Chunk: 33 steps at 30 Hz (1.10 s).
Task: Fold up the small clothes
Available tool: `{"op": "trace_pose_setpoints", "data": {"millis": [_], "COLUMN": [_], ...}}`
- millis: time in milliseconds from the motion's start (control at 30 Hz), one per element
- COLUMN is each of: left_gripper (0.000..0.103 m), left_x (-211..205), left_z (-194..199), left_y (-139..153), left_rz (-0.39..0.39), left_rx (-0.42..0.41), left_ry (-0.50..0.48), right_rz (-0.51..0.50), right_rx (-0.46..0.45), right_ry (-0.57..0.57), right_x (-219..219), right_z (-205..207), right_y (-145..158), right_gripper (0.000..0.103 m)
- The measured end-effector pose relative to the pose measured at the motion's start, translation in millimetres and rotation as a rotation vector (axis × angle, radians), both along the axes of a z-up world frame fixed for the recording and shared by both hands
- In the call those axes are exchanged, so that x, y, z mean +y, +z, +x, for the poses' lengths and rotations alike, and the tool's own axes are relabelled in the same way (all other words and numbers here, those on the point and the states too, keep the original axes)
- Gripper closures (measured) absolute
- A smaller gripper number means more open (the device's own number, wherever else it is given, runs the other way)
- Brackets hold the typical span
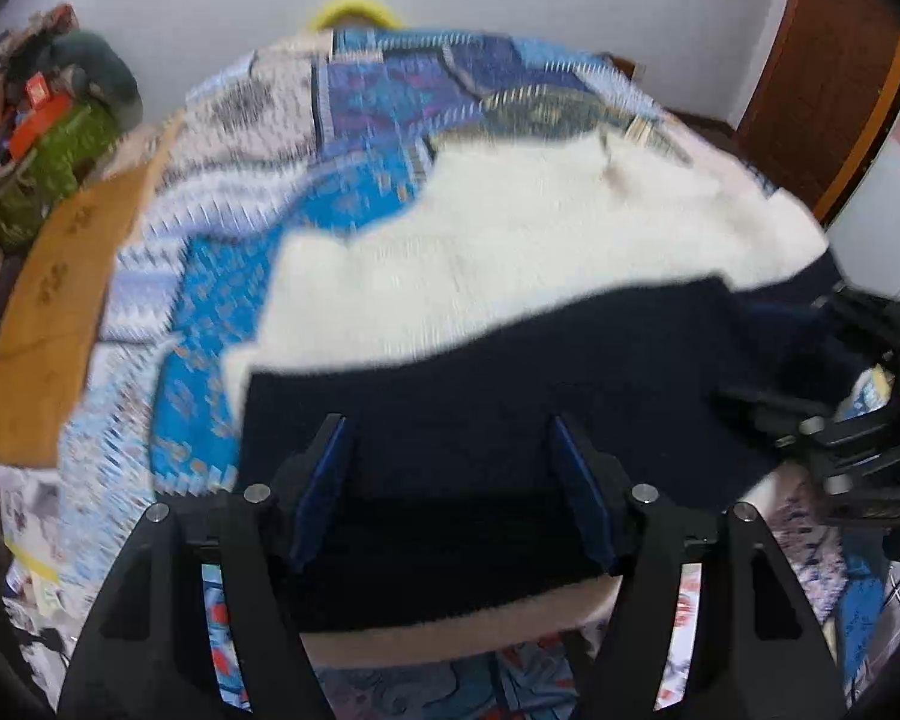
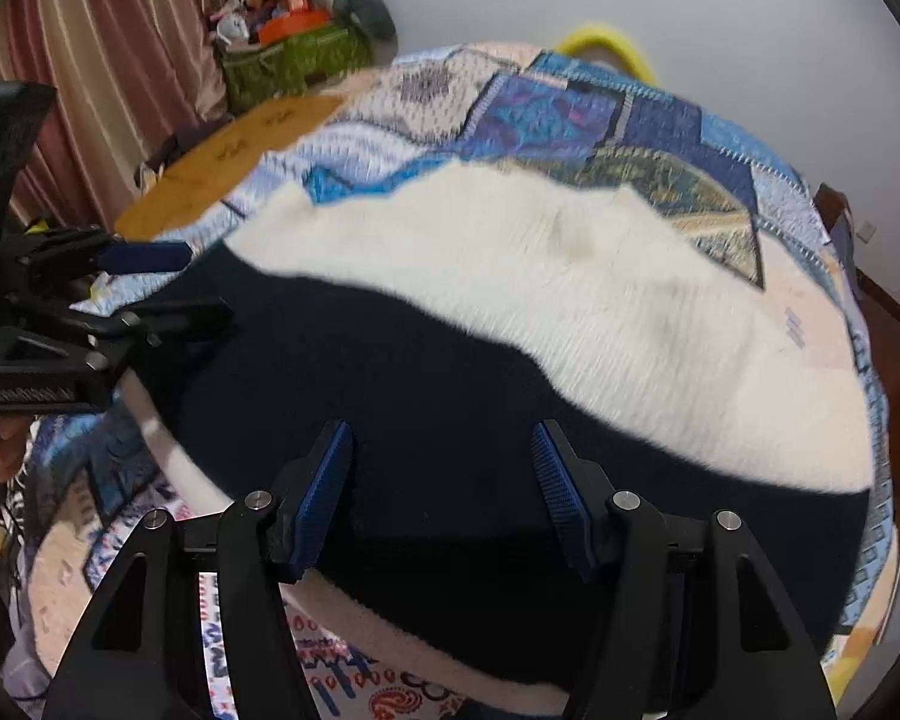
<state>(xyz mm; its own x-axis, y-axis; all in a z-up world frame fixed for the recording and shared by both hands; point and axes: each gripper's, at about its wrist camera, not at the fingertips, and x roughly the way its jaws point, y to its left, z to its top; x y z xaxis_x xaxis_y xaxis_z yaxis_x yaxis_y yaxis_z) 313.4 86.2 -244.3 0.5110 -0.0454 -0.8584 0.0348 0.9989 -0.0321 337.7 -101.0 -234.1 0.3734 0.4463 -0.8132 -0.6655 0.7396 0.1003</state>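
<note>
A: Well, what is laid out on the bed?

B: A fuzzy cream-and-navy knitted garment is spread flat on a quilted blue patchwork bedspread, navy part nearest.

A: How are the tools set?

B: The left gripper and right gripper are both held apart above the navy cloth; nothing is clamped.

A: And the room?

B: A white wall, striped pink curtains and a green fabric basket are seen.
</note>
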Motion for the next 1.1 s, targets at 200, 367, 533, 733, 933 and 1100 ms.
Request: {"op": "trace_pose_setpoints", "data": {"millis": [200, 367, 533, 733, 933, 1100], "left_gripper": [0.015, 0.015, 0.015, 0.015, 0.015, 0.015], "left_x": [15.2, 18.7, 30.4, 60.1, 79.1, 80.5], "left_z": [-7.8, -17.8, -27.0, -41.0, -54.7, -63.6], "left_y": [-6.6, -2.3, -2.0, -11.4, -11.6, -7.8], "left_rz": [-0.047, 0.029, 0.063, 0.047, 0.024, 0.066], "left_rx": [-0.03, -0.055, -0.056, -0.031, -0.023, -0.023], "left_ry": [0.072, 0.082, 0.12, 0.206, 0.267, 0.281], "right_rz": [0.02, 0.008, -0.001, -0.041, -0.019, 0.007], "right_rx": [0.005, -0.003, 0.001, -0.017, -0.002, 0.033], "right_ry": [-0.045, -0.096, -0.172, -0.263, -0.35, -0.399], "right_x": [-20.5, -47.0, -86.3, -128.0, -165.2, -186.4], "right_z": [2.4, 3.2, 2.9, -3.2, -13.5, -14.7], "right_y": [-2.5, -2.5, -2.9, -2.4, -6.3, -11.4], "right_gripper": [0.03, 0.03, 0.03, 0.03, 0.03, 0.03]}}
